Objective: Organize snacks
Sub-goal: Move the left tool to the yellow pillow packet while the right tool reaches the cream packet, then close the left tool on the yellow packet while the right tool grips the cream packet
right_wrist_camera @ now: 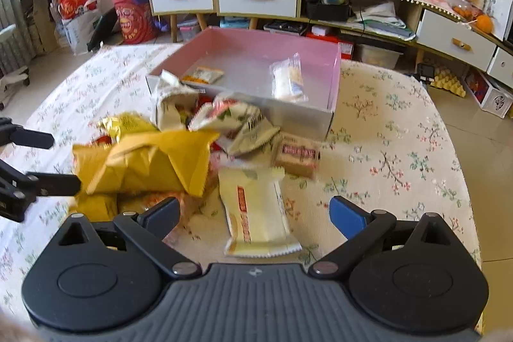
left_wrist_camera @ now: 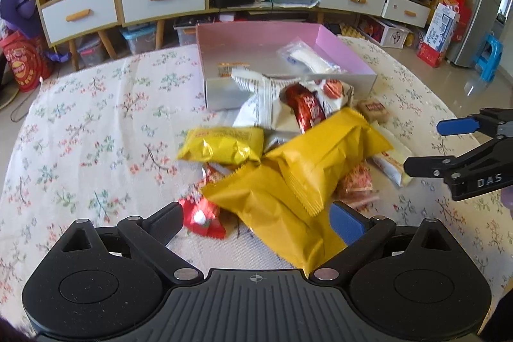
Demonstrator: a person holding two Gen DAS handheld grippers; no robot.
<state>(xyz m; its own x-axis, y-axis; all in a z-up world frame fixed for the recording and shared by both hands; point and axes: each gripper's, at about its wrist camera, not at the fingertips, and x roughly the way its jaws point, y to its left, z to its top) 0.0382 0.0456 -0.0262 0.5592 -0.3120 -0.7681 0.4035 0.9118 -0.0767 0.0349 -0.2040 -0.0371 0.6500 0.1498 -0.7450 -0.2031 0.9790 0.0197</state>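
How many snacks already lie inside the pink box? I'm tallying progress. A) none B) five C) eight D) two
D: inside the pink box, only a small orange packet and a clear-wrapped white snack lie on its floor; the rest sit outside on the tablecloth.

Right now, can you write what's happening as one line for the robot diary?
left gripper: open over yellow packet | right gripper: open over cream wrapper | pink box: two snacks inside | pile: unsorted
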